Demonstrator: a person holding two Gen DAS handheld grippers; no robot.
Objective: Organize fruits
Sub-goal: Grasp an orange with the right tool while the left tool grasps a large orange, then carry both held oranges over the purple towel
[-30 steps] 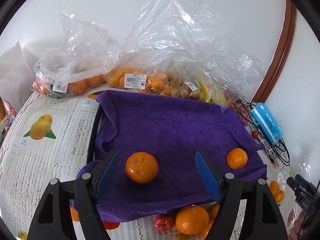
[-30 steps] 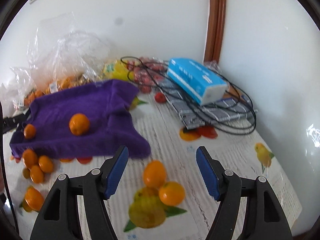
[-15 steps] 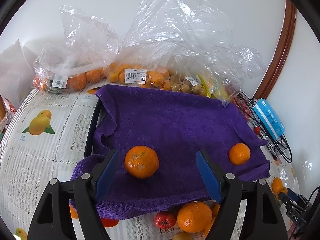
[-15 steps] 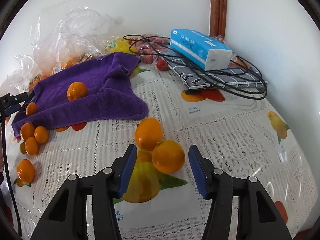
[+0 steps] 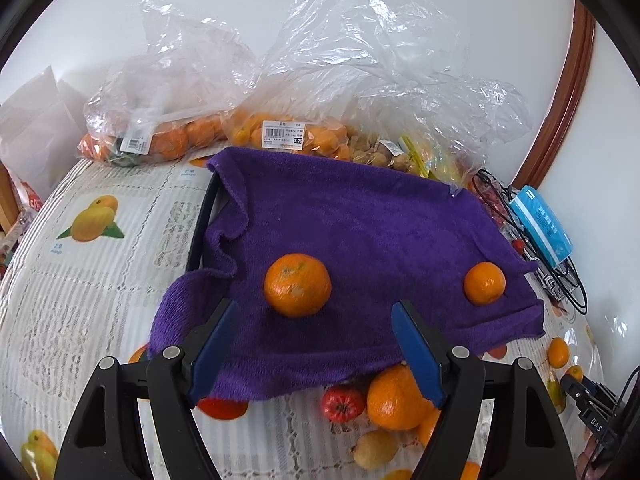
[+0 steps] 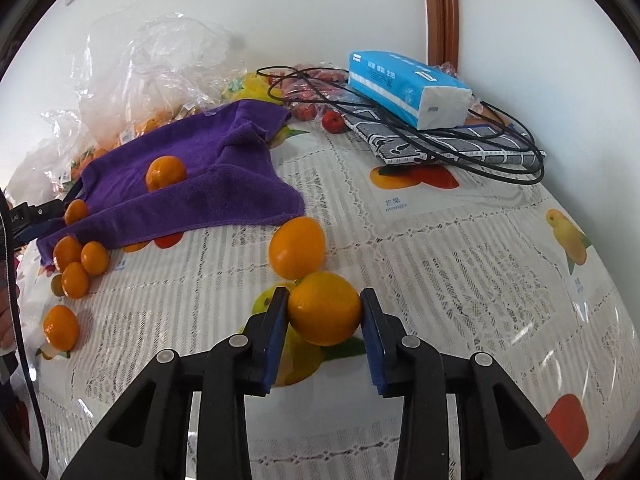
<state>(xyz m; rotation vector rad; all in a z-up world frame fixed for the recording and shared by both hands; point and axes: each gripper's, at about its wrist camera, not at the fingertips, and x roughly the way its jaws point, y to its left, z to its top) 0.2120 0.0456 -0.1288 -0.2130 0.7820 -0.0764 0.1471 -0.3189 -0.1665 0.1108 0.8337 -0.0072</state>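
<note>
The right hand-held gripper pinches an orange between its two blue pads, one pad against each side of the fruit. The orange sits low over the table, on a printed fruit picture in the cloth; whether it has left the surface I cannot tell. A second orange lies just beyond it, touching or nearly touching its far upper side, so a straight lift rather than a forward push looks the safer way out.

What the coming move seems to turn on is where the purple towel lies from this gripper: ahead and to the left, with its near edge well apart from the held orange. One orange already rests on the towel, which suggests the towel is the gathering place. The carry would then run forward and leftward, past the second orange.

The left hand-held gripper is spread wide and holds nothing. It hovers at the towel's near edge, and a larger orange lies on the towel just ahead of its tips, roughly centred between them. A smaller orange sits near the towel's right edge. Loose fruit, including a big orange and a small red fruit, lies on the table just below the towel's near hem, nearer the left gripper than the right.
</note>
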